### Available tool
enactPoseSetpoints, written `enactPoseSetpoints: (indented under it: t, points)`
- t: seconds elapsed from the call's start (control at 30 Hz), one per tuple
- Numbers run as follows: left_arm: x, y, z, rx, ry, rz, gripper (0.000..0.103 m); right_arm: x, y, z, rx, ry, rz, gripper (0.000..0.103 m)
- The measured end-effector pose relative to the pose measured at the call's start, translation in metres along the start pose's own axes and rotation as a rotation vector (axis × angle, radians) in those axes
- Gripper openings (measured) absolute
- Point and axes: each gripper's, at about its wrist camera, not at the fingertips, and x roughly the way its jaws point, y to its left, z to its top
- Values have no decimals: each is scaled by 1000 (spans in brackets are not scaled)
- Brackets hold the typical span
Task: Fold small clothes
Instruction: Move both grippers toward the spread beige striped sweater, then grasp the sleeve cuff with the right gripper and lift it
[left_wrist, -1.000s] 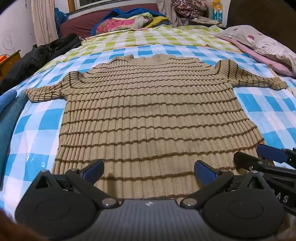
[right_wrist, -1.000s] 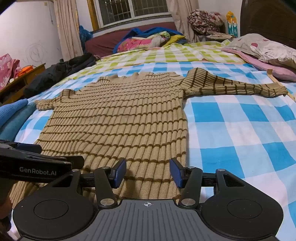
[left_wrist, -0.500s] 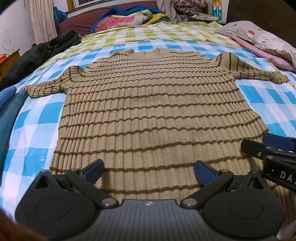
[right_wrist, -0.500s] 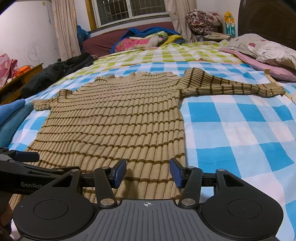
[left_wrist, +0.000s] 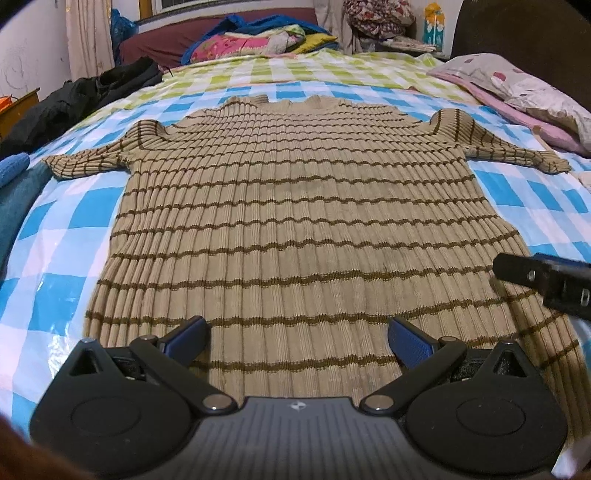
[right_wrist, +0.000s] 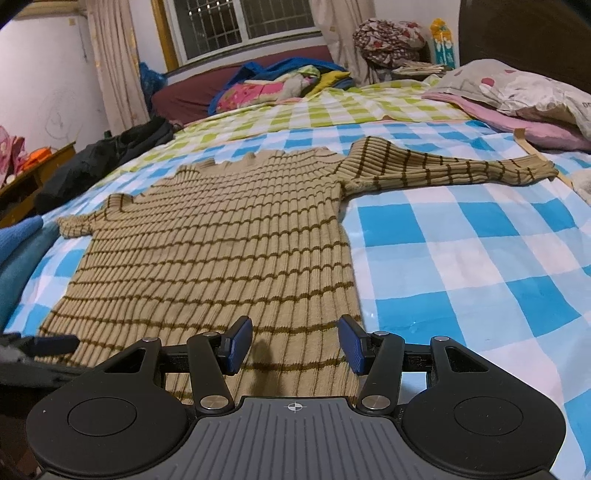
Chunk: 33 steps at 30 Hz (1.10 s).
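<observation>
A tan ribbed sweater with thin brown stripes (left_wrist: 295, 206) lies flat on the blue-checked bed, both sleeves spread out, hem nearest me. It also shows in the right wrist view (right_wrist: 221, 251). My left gripper (left_wrist: 297, 338) is open wide and empty, just above the hem near its middle. My right gripper (right_wrist: 295, 341) is open and empty above the hem's right corner. The right gripper's finger shows at the right edge of the left wrist view (left_wrist: 543, 277). The left gripper's finger shows at the left edge of the right wrist view (right_wrist: 40, 345).
A blue-and-white checked sheet (right_wrist: 461, 258) covers the bed. Pillows (left_wrist: 517, 92) lie at the right. Dark clothes (left_wrist: 85, 96) and blue folded cloth (left_wrist: 14, 192) lie at the left. A pile of colourful clothes (right_wrist: 280, 85) sits at the far end.
Both grippers have moved forward over the sweater's hem. The right gripper's finger has shifted up and to the right in the left wrist view. Both jaws stayed open.
</observation>
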Motion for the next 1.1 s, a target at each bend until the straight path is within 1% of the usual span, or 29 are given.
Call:
enactPoseSetpoints:
  t: [0.17, 0.23, 0.33, 0.5, 0.7, 0.8, 0.9, 1.1]
  points:
    - [-2, 1, -6, -1, -25, -6, 103, -1, -5, 3, 15, -14, -27, 51]
    - [-3, 0, -6, 3, -23, -8, 103, -1, -7, 4, 22, -16, -33, 51]
    - [-3, 2, -2, -12, -4, -16, 103, -1, -9, 5, 24, -21, -41, 51]
    - [-6, 3, 3, -35, -6, -39, 103, -1, -12, 8, 30, -20, -54, 51]
    - [-7, -9, 23, -1, -37, -64, 103, -2, -24, 17, 68, -26, -65, 51]
    - [-6, -18, 38, 23, -64, -76, 103, -3, -38, 26, 101, -43, -94, 51]
    - [-3, -29, 55, 43, -93, -88, 103, 0, -64, 41, 165, -65, -124, 51]
    - [16, -56, 87, 48, -127, -116, 103, 21, -138, 73, 370, -84, -181, 48]
